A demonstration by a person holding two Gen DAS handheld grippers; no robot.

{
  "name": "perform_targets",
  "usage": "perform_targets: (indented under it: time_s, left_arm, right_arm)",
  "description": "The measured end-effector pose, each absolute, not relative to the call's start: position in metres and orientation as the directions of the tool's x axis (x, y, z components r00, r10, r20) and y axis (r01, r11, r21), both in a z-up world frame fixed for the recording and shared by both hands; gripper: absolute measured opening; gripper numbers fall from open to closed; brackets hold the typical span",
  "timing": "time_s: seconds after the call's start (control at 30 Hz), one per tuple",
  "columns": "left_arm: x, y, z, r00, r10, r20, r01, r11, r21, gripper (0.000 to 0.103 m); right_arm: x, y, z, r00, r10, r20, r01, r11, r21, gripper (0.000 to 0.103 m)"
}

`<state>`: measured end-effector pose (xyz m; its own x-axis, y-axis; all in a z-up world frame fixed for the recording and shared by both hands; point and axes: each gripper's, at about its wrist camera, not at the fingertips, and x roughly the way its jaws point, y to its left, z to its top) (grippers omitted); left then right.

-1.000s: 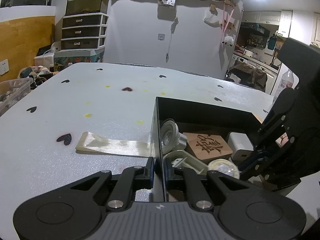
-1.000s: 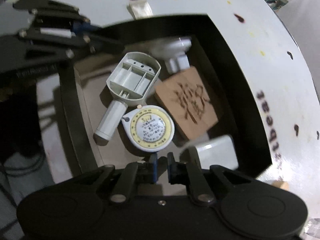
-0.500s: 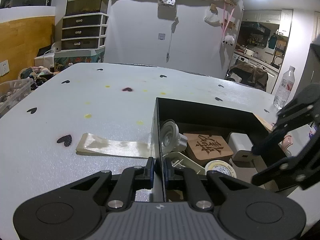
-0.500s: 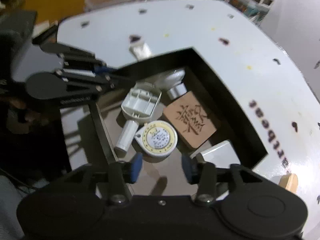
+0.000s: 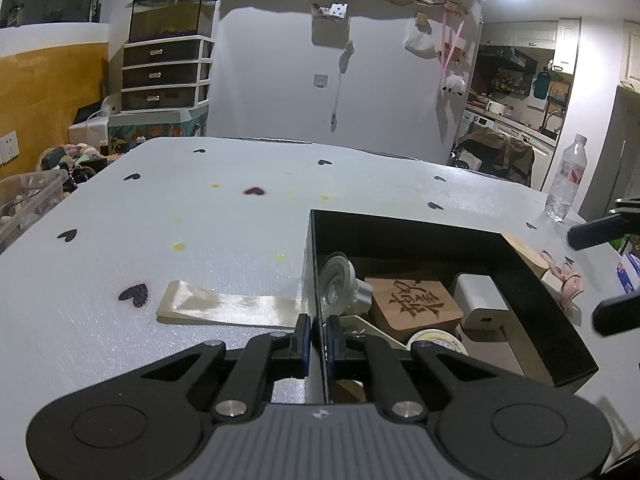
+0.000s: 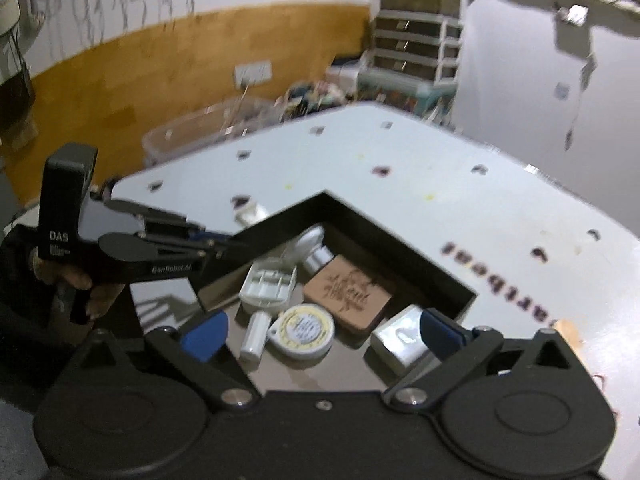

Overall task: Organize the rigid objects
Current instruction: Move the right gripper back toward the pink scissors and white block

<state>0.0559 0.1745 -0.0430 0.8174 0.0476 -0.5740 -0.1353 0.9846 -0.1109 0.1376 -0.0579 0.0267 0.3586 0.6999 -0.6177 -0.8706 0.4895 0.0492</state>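
Pinching the near left wall of the black box (image 5: 532,280), your left gripper (image 5: 316,338) has its fingers pressed together on that thin panel. Your right gripper (image 6: 320,330) hangs above the near side of the box with its jaws opening wide and nothing between them.

Inside the box, the round tape measure (image 6: 306,330) lies near the front wall. Just behind it sits the carved wooden block (image 6: 347,293). Left of the block rests the white handled tool (image 6: 267,292), its handle pointing toward the front. The white round part (image 5: 334,280) leans in the far left corner. The white charger (image 5: 480,300) lies right of the block, against the right wall.

Outside the box, a pale strip (image 5: 224,305) lies on the worktop (image 5: 200,216) just left of it, and a water bottle (image 5: 567,178) stands well beyond its right side.
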Motion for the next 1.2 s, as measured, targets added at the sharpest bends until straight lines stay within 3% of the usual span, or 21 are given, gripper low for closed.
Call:
perform_targets:
  time_s: [0.23,0.6,0.67,0.7,0.8,1.2]
  left_arm:
    - [0.056,0.172,-0.042,0.817,0.060,-0.573,-0.136,0.986,-0.091,0.006]
    - [0.058,0.166,-0.042,0.815,0.100,-0.571,-0.169,0.983,-0.070,0.006]
    - [0.058,0.166,-0.042,0.816,0.102,-0.569,-0.174,0.982,-0.073,0.006]
    - [0.058,0.166,-0.042,0.816,0.104,-0.568,-0.177,0.981,-0.074,0.006]
    - [0.058,0.165,-0.043,0.818,0.108,-0.565,-0.186,0.979,-0.082,0.006]
    - [0.059,0.161,-0.044,0.816,0.132,-0.563,-0.205,0.976,-0.068,0.007]
  right_arm:
    - [0.145,-0.100,0.024,0.494,0.706,-0.508,-0.794,0.604,0.068,0.103]
    - [0.192,-0.159,0.010,0.662,0.586,-0.468,-0.623,0.777,0.092,0.103]
    - [0.206,-0.168,0.004,0.686,0.544,-0.483,-0.571,0.814,0.105,0.098]
    - [0.210,-0.171,0.000,0.687,0.534,-0.493,-0.558,0.822,0.114,0.086]
    - [0.220,-0.174,-0.016,0.673,0.506,-0.539,-0.534,0.837,0.119,0.067]
    - [0.227,-0.157,-0.055,0.609,0.474,-0.636,-0.611,0.792,0.005,0.065]
